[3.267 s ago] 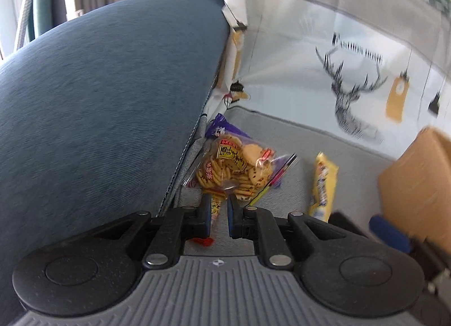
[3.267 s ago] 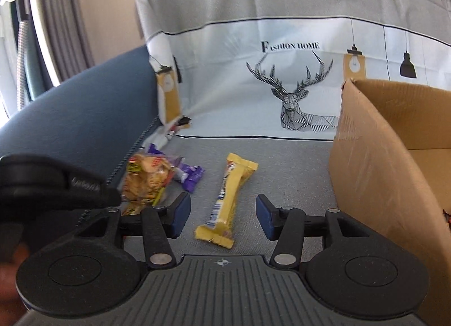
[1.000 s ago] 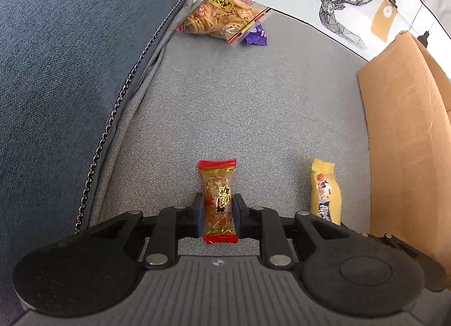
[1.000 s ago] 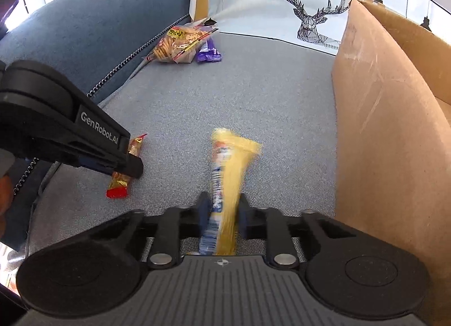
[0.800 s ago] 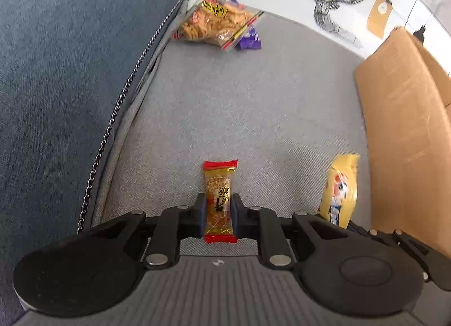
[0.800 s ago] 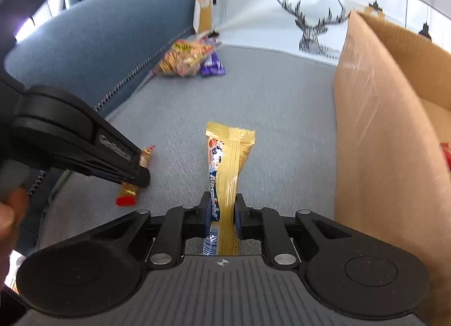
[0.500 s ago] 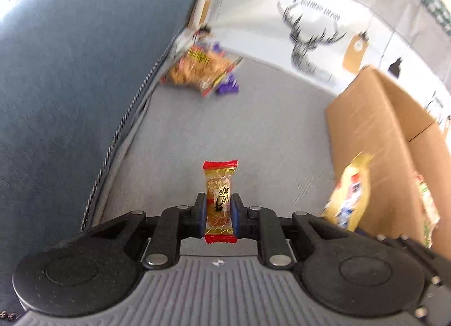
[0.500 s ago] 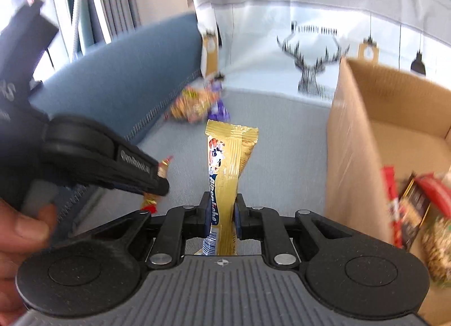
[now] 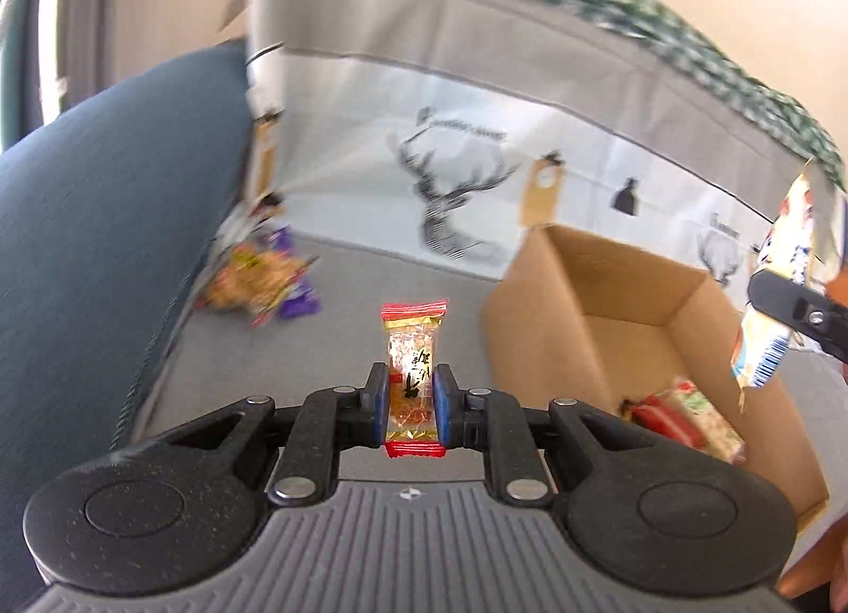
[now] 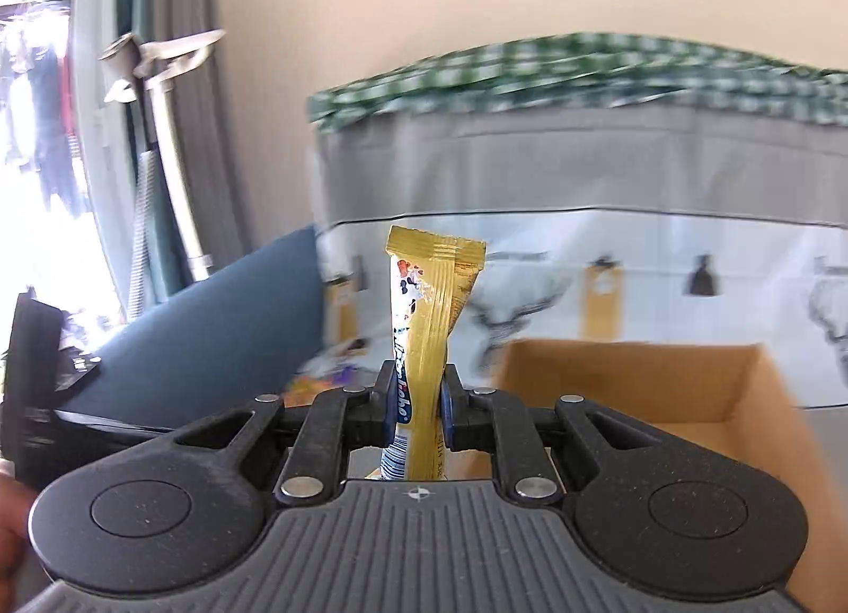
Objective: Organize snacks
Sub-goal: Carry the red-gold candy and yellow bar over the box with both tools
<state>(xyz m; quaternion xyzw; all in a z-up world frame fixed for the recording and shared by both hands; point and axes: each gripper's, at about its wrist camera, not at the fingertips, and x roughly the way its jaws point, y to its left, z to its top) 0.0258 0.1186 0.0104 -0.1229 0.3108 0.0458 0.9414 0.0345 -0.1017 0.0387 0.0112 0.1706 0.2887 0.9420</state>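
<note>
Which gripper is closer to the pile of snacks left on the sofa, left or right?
Left, as far as these views show. The left gripper faces the snack pile across bare cushion; the right gripper is raised beyond the cardboard box, farther away.

A small red-ended peanut bar (image 9: 412, 374) stands upright, clamped between jaws. A long yellow wafer packet (image 10: 426, 342) stands upright too, likewise clamped, above the open cardboard box (image 9: 599, 295) holding other snacks (image 9: 683, 417).

Cardboard box (image 9: 609, 289) at seat cushion (image 9: 371, 273) right edge – snack bags (image 9: 254, 284) piled at far-left corner, beside sofa arm (image 9: 106, 220).
</note>
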